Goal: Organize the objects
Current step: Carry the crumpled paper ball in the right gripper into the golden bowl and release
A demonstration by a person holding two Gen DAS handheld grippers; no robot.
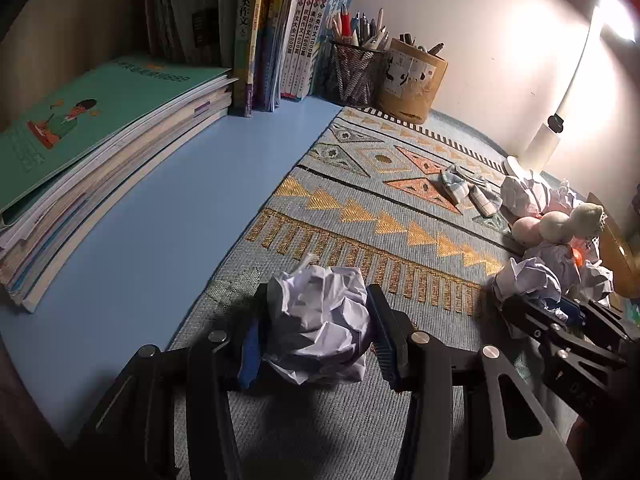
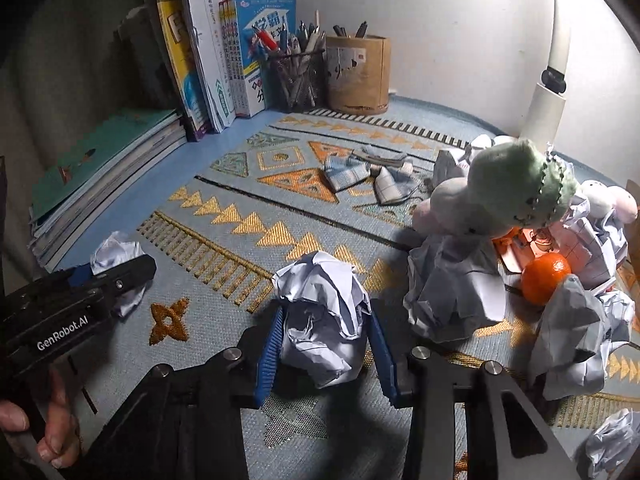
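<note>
In the left wrist view a crumpled white paper ball (image 1: 320, 336) sits between the blue pads of my left gripper (image 1: 320, 300), which is shut on it just above the patterned mat (image 1: 360, 200). In the right wrist view my right gripper (image 2: 326, 320) is shut on a second crumpled paper ball (image 2: 320, 284), also low over the mat (image 2: 240, 208). Each gripper shows in the other's view: the right gripper (image 1: 560, 312) with its paper at the right edge, the left gripper (image 2: 104, 276) with its paper at the left, a hand below it.
A heap of crumpled papers (image 2: 452, 292), a green-headed plush toy (image 2: 516, 184) and an orange (image 2: 544, 276) lie on the right. Folded checked cloth (image 2: 360, 176) lies mid-mat. Pen holders (image 2: 300, 76), upright books (image 2: 208, 60), a flat book stack (image 1: 92, 152) and a lamp stem (image 2: 548, 92) line the back.
</note>
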